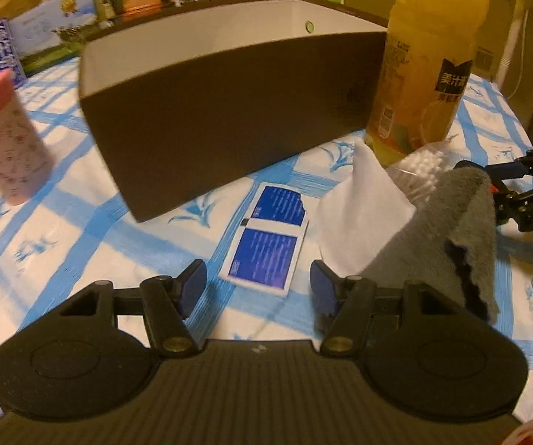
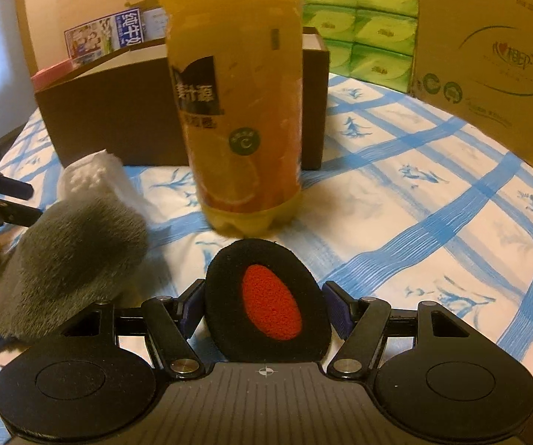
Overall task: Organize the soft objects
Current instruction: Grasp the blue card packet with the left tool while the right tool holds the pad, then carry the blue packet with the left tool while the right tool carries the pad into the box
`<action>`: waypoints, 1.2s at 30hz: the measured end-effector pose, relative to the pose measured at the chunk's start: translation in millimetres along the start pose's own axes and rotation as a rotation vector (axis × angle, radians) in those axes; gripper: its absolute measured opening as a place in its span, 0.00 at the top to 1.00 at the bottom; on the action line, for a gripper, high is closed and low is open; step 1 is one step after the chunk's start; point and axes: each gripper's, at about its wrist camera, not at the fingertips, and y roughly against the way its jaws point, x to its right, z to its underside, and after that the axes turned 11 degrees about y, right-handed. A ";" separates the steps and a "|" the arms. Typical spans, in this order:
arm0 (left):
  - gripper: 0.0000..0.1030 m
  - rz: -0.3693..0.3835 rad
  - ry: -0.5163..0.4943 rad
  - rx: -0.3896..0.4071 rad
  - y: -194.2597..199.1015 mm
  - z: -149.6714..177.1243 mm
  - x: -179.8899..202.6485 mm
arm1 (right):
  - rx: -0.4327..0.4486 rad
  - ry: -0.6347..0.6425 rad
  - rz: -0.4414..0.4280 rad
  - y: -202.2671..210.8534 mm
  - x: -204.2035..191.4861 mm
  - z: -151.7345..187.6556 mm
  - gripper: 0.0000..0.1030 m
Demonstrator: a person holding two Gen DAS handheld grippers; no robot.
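A brown open box [image 1: 225, 111] stands on the blue-checked cloth; it also shows in the right wrist view [image 2: 118, 111]. My left gripper [image 1: 259, 285] is open and empty, just short of a blue-and-white packet [image 1: 266, 241]. A white tissue [image 1: 359, 207] and a grey fluffy cloth [image 1: 448, 233] lie to its right; the grey cloth [image 2: 69, 252] and the tissue [image 2: 99, 174] show left in the right wrist view. My right gripper [image 2: 266, 307] has a black foam pad with a red centre [image 2: 270, 300] between its open fingers; whether they touch it is unclear.
A tall orange juice bottle [image 2: 236, 111] stands just beyond the right gripper, also in the left wrist view [image 1: 425, 59]. A pink floral cup [image 1: 6, 141] stands left. Green tissue packs [image 2: 359, 22] and a cardboard box [image 2: 489, 55] line the back. Cotton swabs [image 1: 425, 170] lie by the bottle.
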 end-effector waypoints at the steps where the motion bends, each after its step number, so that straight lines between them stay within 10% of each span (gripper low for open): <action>1: 0.42 0.017 -0.002 -0.007 -4.9 -2.1 -1.8 | 0.000 -0.001 0.000 -1.8 1.1 -0.2 0.35; 36: 0.58 0.061 -0.036 -0.021 -28.0 -22.8 8.1 | 0.029 -0.009 0.000 4.1 6.4 -1.3 0.35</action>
